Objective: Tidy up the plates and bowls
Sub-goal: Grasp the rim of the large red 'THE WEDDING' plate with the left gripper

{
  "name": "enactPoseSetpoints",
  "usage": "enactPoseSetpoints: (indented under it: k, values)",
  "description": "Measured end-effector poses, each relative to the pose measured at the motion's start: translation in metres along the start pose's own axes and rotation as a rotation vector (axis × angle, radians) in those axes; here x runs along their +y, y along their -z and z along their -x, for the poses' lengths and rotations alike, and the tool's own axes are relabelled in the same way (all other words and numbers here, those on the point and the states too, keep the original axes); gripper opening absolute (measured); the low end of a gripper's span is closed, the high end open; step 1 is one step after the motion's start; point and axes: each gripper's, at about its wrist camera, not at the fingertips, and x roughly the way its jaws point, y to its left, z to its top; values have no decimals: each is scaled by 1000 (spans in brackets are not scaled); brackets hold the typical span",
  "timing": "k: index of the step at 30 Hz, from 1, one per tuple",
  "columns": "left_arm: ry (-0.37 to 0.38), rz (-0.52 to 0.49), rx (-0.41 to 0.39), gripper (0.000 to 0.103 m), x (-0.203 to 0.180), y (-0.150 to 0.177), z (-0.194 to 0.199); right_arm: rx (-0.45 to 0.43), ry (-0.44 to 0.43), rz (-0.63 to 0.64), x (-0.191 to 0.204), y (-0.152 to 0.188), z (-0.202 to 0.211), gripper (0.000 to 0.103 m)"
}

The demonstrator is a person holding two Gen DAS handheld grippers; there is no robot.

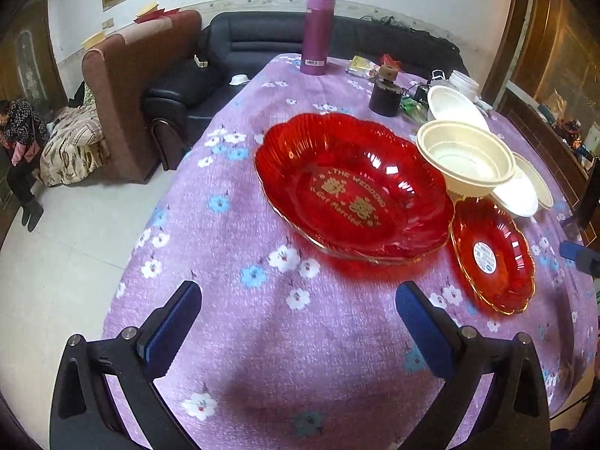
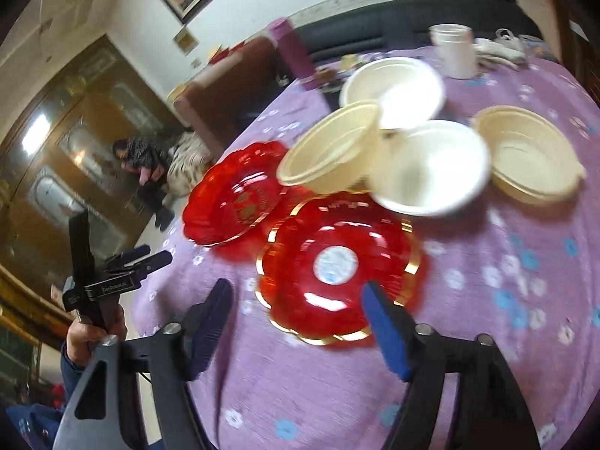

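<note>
A large red scalloped plate (image 1: 352, 191) with gold lettering lies mid-table; it also shows in the right wrist view (image 2: 232, 195). A smaller red plate (image 1: 493, 257) with a gold rim lies to its right, and is seen close up (image 2: 337, 266). A cream bowl (image 1: 465, 157) leans on the plates' edges (image 2: 333, 150). Two white bowls (image 2: 393, 90) (image 2: 431, 165) and another cream bowl (image 2: 528, 153) sit behind. My left gripper (image 1: 298, 309) is open and empty, short of the large plate. My right gripper (image 2: 298, 305) is open and empty, at the small plate's near rim.
The table has a purple flowered cloth (image 1: 232, 247). A purple flask (image 1: 318, 33), a dark jar (image 1: 386, 93), a white tub (image 2: 453, 48) and small clutter stand at the far side. Sofas (image 1: 258, 41) and a seated person (image 1: 20, 138) are beyond the table's left edge.
</note>
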Motion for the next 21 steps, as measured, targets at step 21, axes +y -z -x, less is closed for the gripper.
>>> enactPoseSetpoints:
  k: [21]
  values:
    - [21,31,58,71,32,-81,-50,120,-30,-74,25,-68,-104,35]
